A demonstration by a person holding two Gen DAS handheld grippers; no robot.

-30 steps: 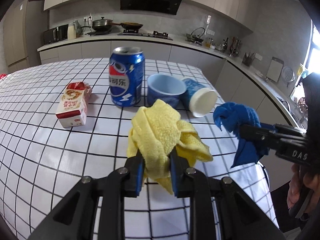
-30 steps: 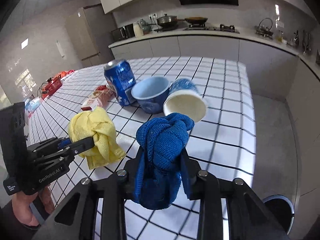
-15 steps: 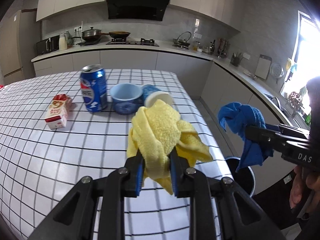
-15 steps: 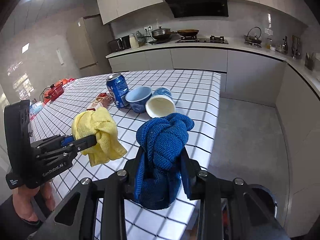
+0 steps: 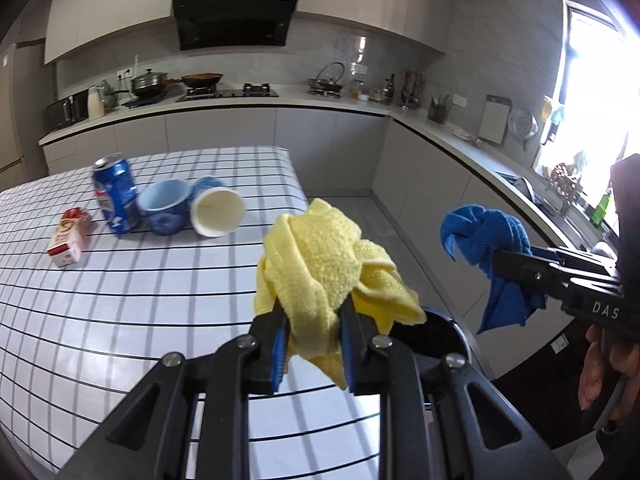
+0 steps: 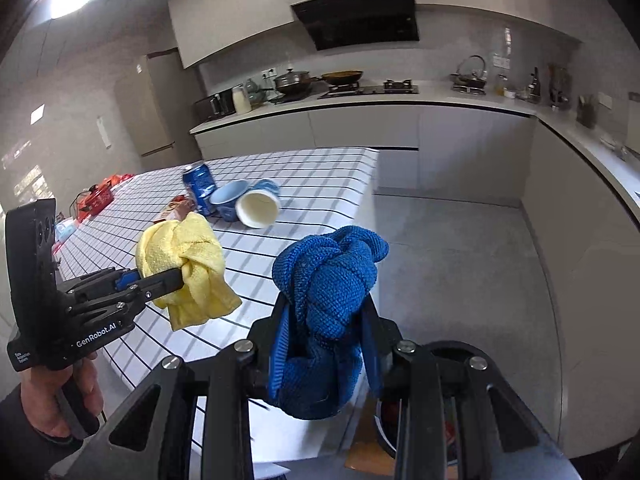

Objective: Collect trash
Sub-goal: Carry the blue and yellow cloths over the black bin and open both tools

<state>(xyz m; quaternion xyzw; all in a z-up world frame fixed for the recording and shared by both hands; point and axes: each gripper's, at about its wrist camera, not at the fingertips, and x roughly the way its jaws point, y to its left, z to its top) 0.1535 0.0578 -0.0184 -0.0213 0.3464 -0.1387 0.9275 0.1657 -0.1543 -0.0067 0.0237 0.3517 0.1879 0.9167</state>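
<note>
Left gripper (image 5: 314,344): fingers clamped on a crumpled yellow cloth (image 5: 324,264), held in the air past the table's near corner, just above the bin.
Right gripper (image 6: 326,348): fingers clamped on a bunched blue cloth (image 6: 326,280), held in the air off the table's edge, over the floor and above the bin.
Bin (image 5: 436,336): dark round rim on the floor just beside the table, mostly hidden behind the grippers; in the right wrist view part of its opening (image 6: 390,424) shows under the right gripper, contents too hidden to tell.
Table (image 5: 120,300): white cloth with a black grid.
Blue can (image 5: 116,196): upright on the table, well away from the bin.
Blue cup (image 5: 166,208): just beside the can, tilted.
White-lined cup (image 5: 216,212): on its side, mouth facing the camera, touching the blue cup.
Small carton (image 5: 68,240): on the table, left of the can.
Hands: a hand (image 6: 52,404) holds the left gripper's handle; fingers (image 5: 600,376) wrap the right one's.
</note>
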